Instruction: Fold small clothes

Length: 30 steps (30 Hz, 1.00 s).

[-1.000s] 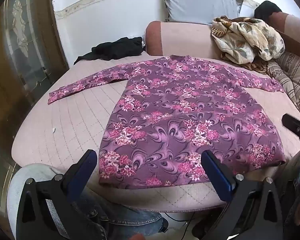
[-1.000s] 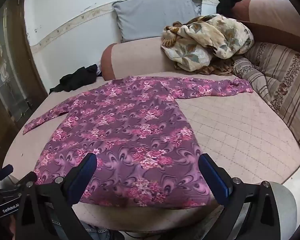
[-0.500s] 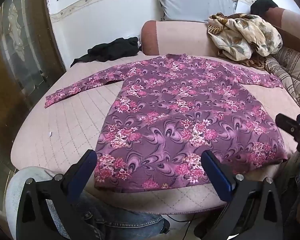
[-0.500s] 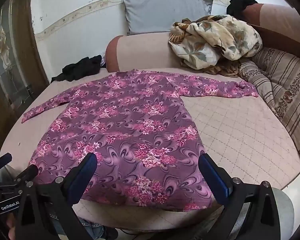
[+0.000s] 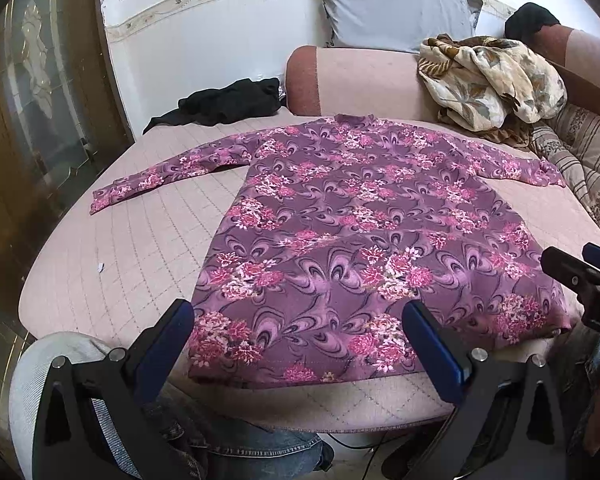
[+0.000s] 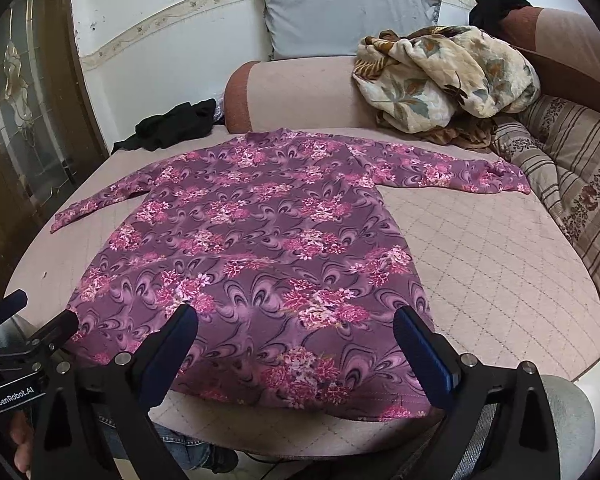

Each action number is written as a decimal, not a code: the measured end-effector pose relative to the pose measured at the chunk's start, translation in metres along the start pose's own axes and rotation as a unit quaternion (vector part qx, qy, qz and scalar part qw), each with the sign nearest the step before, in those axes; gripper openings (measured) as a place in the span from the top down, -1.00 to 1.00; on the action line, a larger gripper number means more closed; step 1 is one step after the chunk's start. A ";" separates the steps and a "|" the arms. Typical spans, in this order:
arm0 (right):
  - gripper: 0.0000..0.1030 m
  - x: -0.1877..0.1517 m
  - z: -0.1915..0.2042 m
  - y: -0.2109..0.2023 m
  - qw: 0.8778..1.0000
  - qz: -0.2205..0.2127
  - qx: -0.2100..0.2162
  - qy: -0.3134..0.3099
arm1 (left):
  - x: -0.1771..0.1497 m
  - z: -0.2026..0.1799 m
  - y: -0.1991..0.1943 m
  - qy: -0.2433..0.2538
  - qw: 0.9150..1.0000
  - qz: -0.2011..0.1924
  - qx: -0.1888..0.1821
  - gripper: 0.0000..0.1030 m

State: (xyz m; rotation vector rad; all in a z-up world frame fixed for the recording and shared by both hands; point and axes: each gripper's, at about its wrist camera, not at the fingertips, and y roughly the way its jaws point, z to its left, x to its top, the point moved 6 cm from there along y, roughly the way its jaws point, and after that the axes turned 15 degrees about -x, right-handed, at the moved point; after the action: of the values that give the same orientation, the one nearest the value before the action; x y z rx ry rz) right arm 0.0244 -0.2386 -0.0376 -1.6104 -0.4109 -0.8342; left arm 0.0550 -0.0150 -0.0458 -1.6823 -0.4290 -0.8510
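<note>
A purple long-sleeved top with pink flowers (image 5: 352,236) lies spread flat on the pink quilted bed (image 5: 140,248), neck at the far side, both sleeves stretched out; it also shows in the right wrist view (image 6: 256,248). My left gripper (image 5: 300,344) is open and empty, just above the near hem at its left part. My right gripper (image 6: 296,344) is open and empty, above the near hem at its right part. The right gripper also shows at the right edge of the left wrist view (image 5: 580,276).
A black garment (image 5: 224,106) lies at the bed's far left. A floral blanket (image 5: 488,80) is heaped on the pink headboard bolster (image 5: 360,80), a grey pillow (image 5: 396,8) behind it. A striped cushion (image 6: 572,168) lines the right side. A glazed door (image 5: 40,92) stands left.
Both grippers have moved forward and lower toward the top's near hem. Both stay open; the top has not moved.
</note>
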 end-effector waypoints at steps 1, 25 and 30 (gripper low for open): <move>-0.86 0.000 -0.001 -0.001 1.000 0.000 0.001 0.002 | 0.000 -0.001 0.000 0.001 1.000 -0.001 0.000 -1.00; -0.84 -0.001 -0.008 0.010 1.000 0.020 0.000 0.023 | 0.001 -0.003 -0.015 0.005 1.000 -0.014 -0.005 -1.00; -0.84 -0.002 -0.006 0.011 1.000 0.022 -0.001 0.019 | 0.003 0.000 -0.011 -0.005 1.000 -0.013 -0.001 -1.00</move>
State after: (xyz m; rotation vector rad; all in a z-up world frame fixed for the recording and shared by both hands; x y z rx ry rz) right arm 0.0286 -0.2468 -0.0464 -1.5972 -0.3473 -0.8304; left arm 0.0499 -0.0120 -0.0359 -1.6867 -0.4576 -0.8639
